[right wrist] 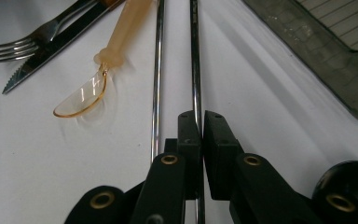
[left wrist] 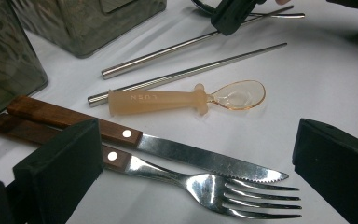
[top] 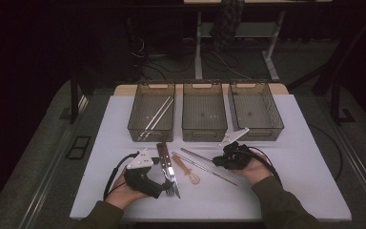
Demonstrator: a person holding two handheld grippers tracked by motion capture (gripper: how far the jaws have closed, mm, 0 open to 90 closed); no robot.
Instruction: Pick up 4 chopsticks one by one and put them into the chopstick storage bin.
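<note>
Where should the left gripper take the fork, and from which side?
At its wooden handle, from above. The fork lies flat beside the knife, its handle thicker than the tines. The left gripper hangs open over both; the handles touch, so grabbing both is a risk.

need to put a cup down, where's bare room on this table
Bare white table right of the right tongs, and a strip left of the left tongs. Crowded in the middle: fork, knife, spoon, chopsticks, with bins behind.

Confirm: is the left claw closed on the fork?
No. In the left gripper view the left claw stands wide open, its jaws on either side of the fork and knife lying on the table.
</note>
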